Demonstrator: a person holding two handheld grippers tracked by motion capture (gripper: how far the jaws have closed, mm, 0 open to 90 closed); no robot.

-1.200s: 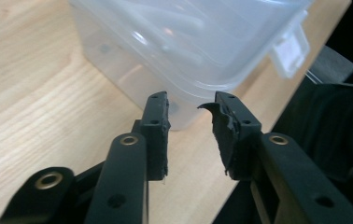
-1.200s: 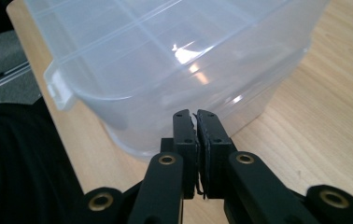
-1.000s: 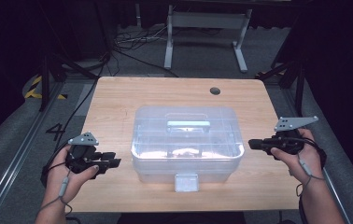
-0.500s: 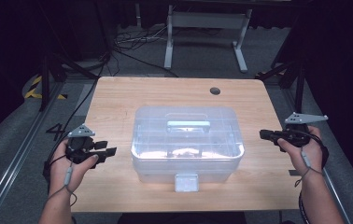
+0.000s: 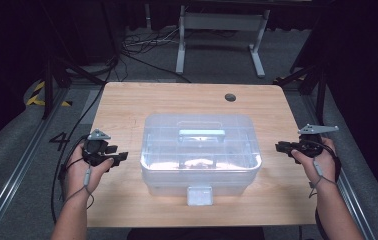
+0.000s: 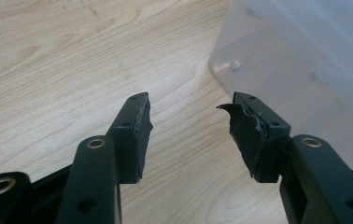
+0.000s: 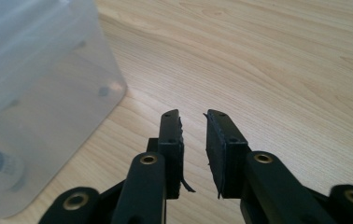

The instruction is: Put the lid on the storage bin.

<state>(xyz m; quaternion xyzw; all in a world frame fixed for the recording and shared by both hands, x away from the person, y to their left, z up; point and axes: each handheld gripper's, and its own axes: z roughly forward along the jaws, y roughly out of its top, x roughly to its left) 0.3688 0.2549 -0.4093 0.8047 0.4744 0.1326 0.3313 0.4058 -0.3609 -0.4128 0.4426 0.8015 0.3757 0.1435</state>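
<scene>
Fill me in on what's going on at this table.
A person holds a gripper in each hand, either side of a clear plastic storage box with its lid on. The left gripper and right gripper both point at the box without touching it. Both sets of jaws have just been opening, with nothing between them.
</scene>
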